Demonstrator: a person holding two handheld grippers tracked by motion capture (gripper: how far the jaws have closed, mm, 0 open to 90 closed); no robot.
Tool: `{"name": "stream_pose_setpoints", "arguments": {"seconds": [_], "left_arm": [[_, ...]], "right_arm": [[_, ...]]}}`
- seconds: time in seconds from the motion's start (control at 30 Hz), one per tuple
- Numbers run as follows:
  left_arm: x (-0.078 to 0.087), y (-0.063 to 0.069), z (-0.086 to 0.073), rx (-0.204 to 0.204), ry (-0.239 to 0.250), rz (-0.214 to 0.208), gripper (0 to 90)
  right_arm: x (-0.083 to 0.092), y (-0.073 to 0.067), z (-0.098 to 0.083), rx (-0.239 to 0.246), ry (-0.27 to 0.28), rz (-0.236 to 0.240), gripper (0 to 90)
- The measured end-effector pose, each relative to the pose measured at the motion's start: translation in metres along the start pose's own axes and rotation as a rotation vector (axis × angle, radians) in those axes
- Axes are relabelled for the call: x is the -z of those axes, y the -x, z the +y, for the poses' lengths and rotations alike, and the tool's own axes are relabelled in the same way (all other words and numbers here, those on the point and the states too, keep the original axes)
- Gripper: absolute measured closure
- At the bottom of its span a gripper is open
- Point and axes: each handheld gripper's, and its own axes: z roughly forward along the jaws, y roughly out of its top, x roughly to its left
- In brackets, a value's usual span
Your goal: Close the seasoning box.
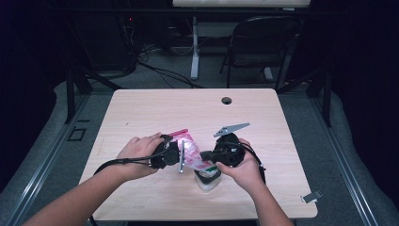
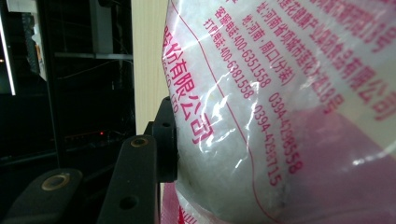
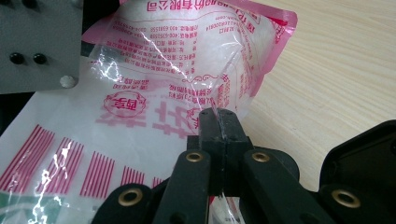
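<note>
Pink-printed clear plastic bag of white granules (image 1: pixel 190 151) is held above the pale wooden counter (image 1: pixel 141 113), over a small white container (image 1: pixel 207 179): gripped bodily by the left gripper (image 1: pixel 176 157), its film edge pinched in the closed right gripper (image 3: pixel 218 122).

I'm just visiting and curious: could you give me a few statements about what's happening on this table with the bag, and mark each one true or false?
1. Both grippers hold the pink-printed plastic bag. True.
2. The right gripper is wide open. False: it is shut on a thin fold of the bag.
3. The bag holds white stuff. True.
4. The bag lies flat on the table. False: it is held up over a small white container.
5. A folding chair stands beyond the table. True.
</note>
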Motion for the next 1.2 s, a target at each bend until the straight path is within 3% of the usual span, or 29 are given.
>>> {"name": "stream_pose_setpoints", "arguments": {"seconds": [0.63, 0.7, 1.2], "left_arm": [[0.0007, 0.0018, 0.0042, -0.017, -0.026, 0.018, 61.7], [0.0021, 0.0003, 0.0051, -0.042, -0.049, 0.016, 61.7], [0.0037, 0.0018, 0.0097, -0.088, -0.086, 0.058, 62.2]], "right_arm": [[-0.0023, 0.0006, -0.0009, -0.001, 0.004, -0.003, 90.0], [-0.0022, 0.0006, -0.0008, -0.001, 0.005, -0.003, 90.0], [-0.0046, 0.0004, 0.0001, 0.006, 0.005, -0.01, 90.0]]}}
